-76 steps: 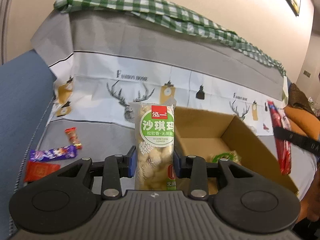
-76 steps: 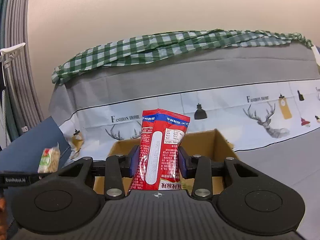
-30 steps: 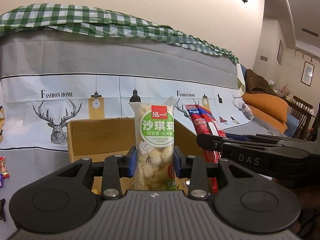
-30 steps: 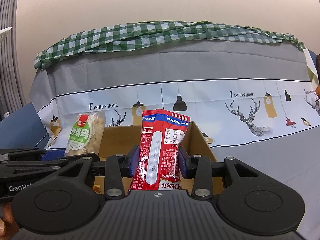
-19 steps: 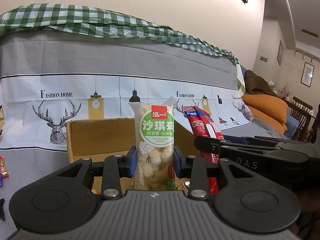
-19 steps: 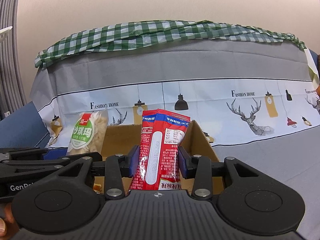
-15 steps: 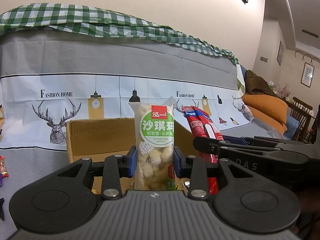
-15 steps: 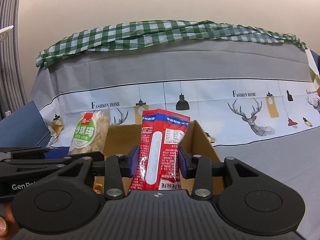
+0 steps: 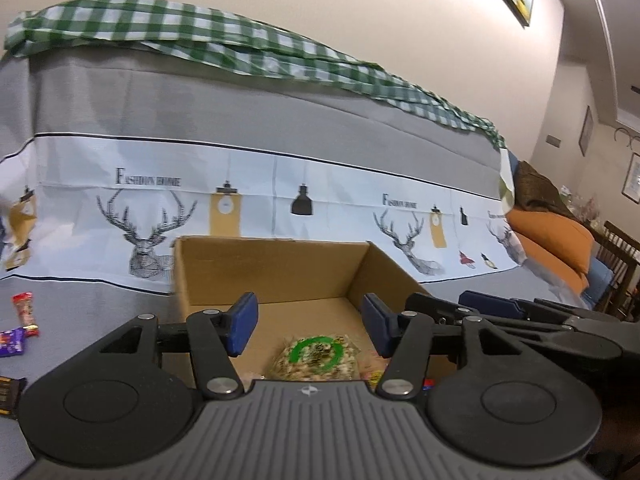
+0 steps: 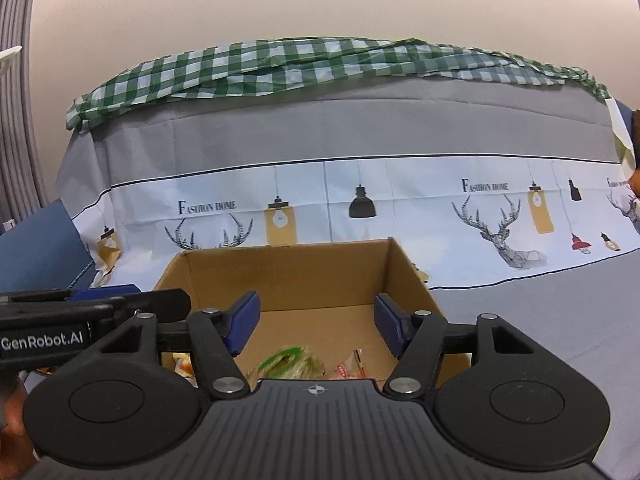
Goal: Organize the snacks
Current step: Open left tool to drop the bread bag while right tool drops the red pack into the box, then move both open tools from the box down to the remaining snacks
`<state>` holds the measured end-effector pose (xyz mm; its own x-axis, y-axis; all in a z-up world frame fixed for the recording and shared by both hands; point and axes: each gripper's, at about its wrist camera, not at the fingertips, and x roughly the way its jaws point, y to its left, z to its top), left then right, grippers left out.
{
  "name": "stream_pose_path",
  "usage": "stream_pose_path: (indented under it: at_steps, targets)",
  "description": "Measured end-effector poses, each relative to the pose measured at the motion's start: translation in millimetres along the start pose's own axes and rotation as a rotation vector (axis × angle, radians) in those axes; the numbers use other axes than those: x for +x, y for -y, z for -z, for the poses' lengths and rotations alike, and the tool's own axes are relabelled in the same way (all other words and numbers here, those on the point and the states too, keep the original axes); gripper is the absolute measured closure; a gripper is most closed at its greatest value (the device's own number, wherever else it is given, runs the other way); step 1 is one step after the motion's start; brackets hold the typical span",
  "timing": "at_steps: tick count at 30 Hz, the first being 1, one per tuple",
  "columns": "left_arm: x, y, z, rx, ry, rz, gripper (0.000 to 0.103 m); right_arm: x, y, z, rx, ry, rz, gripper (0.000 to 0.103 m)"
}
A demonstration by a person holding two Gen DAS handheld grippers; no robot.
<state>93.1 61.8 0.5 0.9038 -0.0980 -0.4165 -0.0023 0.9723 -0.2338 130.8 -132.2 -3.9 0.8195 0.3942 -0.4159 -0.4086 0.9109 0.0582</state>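
Note:
An open cardboard box (image 9: 264, 272) sits on the grey sofa seat; it also shows in the right wrist view (image 10: 288, 276). My left gripper (image 9: 310, 326) is open and empty above the box's near side. Below it a pale snack bag with a green ring (image 9: 316, 358) lies on the box floor. My right gripper (image 10: 316, 330) is open and empty over the same box. The green-labelled bag (image 10: 288, 362) and part of a red packet (image 10: 348, 368) lie in the box below it. Each gripper shows at the edge of the other's view.
Loose snacks lie on the seat left of the box: a small red packet (image 9: 25, 314) and a purple wrapper (image 9: 10, 342). The sofa back carries a deer-print cover (image 9: 280, 208) and a green checked cloth (image 10: 320, 64). Orange cushions (image 9: 552, 248) lie at the right.
Both grippers have opened and let go of their snacks. The green-labelled bag and the red packet have dropped into the box. Both cameras now tilt down towards the box.

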Motion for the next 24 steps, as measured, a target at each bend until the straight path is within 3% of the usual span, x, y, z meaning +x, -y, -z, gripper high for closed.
stream_pose_path:
  at_steps: [2,8,12,15,17,21,24]
  targets:
    - [-9,-5,-1,-0.002,0.018,-0.022,0.045,0,-7,1,-0.007,-0.002,-0.007,0.038]
    - [-48,-20,-4,0.021,0.066,-0.051,0.075,-4,-33,3,0.002,0.013,-0.040,0.038]
    - [-82,-35,-8,0.084,0.052,-0.074,0.076,-7,-56,6,0.007,0.023,-0.081,0.039]
    - [-109,-51,-9,0.148,0.037,-0.115,0.076,-15,-75,7,0.001,0.053,-0.156,0.063]
    - [-124,-66,-5,0.124,0.030,-0.138,0.076,-19,-90,8,-0.013,0.068,-0.213,0.071]
    - [-141,-89,15,0.089,0.020,-0.226,0.076,-25,-123,16,-0.088,0.073,-0.302,0.074]
    - [-161,-99,26,0.090,0.098,-0.284,0.076,-25,-147,22,-0.151,0.060,-0.358,0.074]
